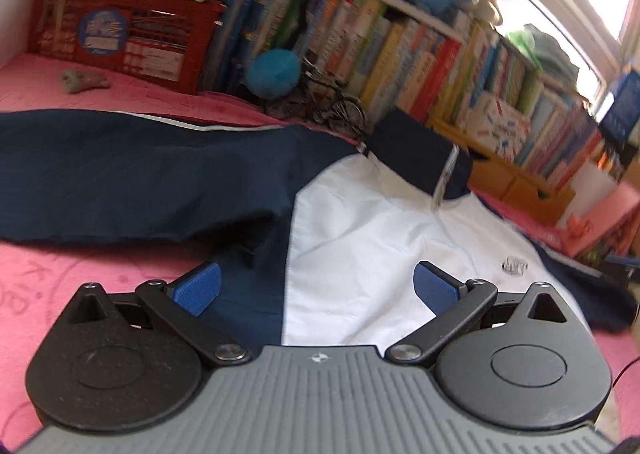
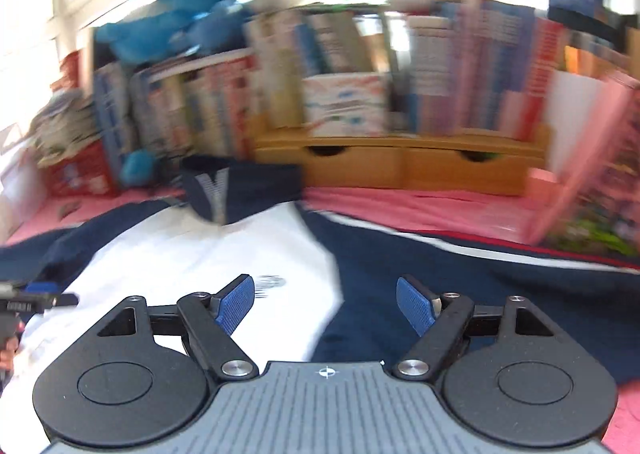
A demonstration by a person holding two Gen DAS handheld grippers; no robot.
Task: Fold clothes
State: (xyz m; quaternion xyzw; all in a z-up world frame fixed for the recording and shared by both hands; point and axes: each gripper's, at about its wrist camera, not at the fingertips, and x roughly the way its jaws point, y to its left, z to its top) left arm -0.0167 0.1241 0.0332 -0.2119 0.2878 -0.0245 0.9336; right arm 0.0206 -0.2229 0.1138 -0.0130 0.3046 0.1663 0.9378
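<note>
Jacket (image 1: 360,238) (navy, white) covers pink bedspread (image 1: 80,274) below bookshelves (image 1: 420,65).

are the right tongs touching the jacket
Cannot tell. In the right wrist view the right tongs stand open over the jacket, nothing between the pads, but blur and angle hide whether they rest on the cloth.

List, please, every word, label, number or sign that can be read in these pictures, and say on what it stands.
None can be read.
Book spines: print too small and blurred.
Red crate: blue round label and white sticker, illegible.
Jacket: small chest emblem, blurred.
Left gripper: a compass-like mark on its body, no letters.
</note>
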